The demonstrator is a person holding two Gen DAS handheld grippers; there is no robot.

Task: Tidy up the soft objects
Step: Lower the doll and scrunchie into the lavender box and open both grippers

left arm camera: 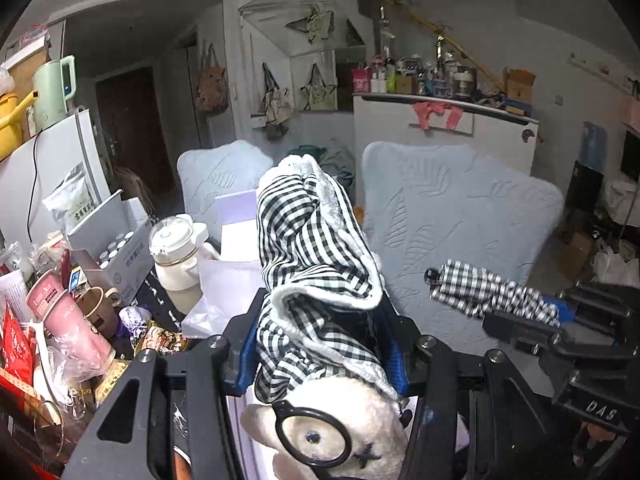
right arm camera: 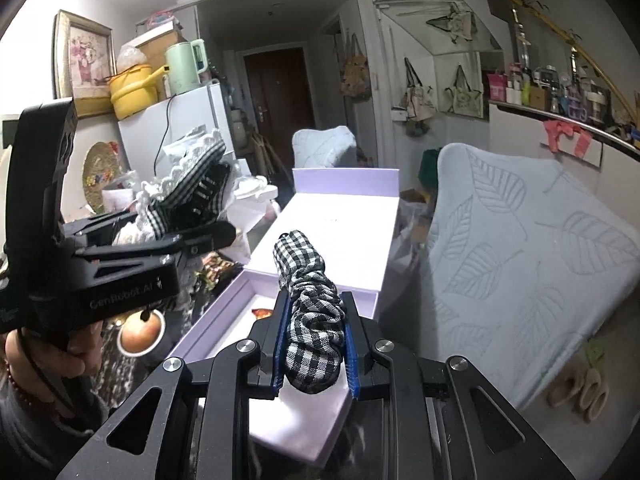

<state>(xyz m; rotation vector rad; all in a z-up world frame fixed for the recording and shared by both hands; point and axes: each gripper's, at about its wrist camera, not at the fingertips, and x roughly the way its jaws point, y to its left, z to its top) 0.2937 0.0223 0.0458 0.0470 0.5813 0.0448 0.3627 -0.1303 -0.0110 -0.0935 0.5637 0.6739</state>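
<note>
On the left, the left gripper [left arm camera: 320,340] is closed around a plush toy [left arm camera: 320,432] in a checked dress, lifted above the cluttered table [left arm camera: 160,300]. To its right, the right gripper [right arm camera: 314,344] is clamped on a rolled checked cloth [right arm camera: 312,300], held over the open lilac box [right arm camera: 344,216] at the table's near edge. Neither soft thing is put away yet, so the sorting looks barely under way; both still need placing. Counted: one toy, one cloth, one box, two grippers.

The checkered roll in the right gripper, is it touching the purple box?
Apart. In the right wrist view the checkered roll is clamped between the right gripper's blue pads, lifted above the purple box.
</note>
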